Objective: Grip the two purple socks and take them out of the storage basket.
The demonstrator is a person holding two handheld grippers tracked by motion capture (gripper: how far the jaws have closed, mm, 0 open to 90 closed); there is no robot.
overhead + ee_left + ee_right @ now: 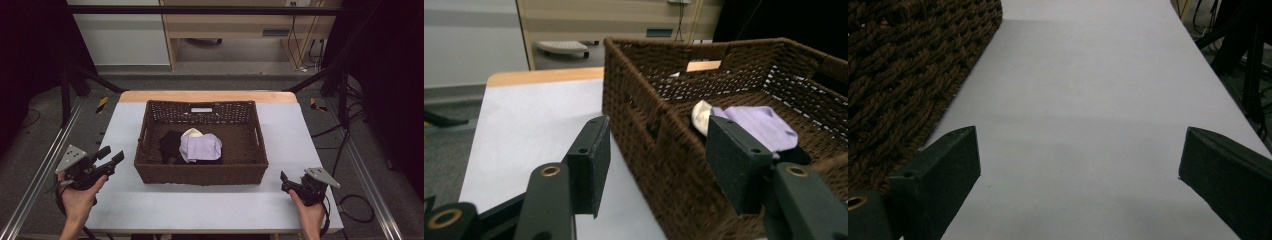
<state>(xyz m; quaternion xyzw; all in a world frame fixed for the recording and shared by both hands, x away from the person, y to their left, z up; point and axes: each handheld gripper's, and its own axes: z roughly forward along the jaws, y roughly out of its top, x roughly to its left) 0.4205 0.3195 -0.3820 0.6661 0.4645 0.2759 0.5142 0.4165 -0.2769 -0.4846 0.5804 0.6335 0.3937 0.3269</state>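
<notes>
occl: black cloth (171, 145) partly under lilac cloth (201, 148) | basket (908, 65) cut off

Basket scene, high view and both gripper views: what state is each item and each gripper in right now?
Wicker basket: upright on the table, open-topped.
Lilac cloth: crumpled inside the basket, lying over the others.
Black cloth: inside the basket, partly under the lilac one.
Cream cloth: inside the basket, mostly covered.
Left gripper: open, holding nothing.
Right gripper: open, holding nothing.

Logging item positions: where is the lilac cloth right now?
In the high view, the lilac cloth lies inside the wicker basket, between a cream piece and black cloth.
</notes>
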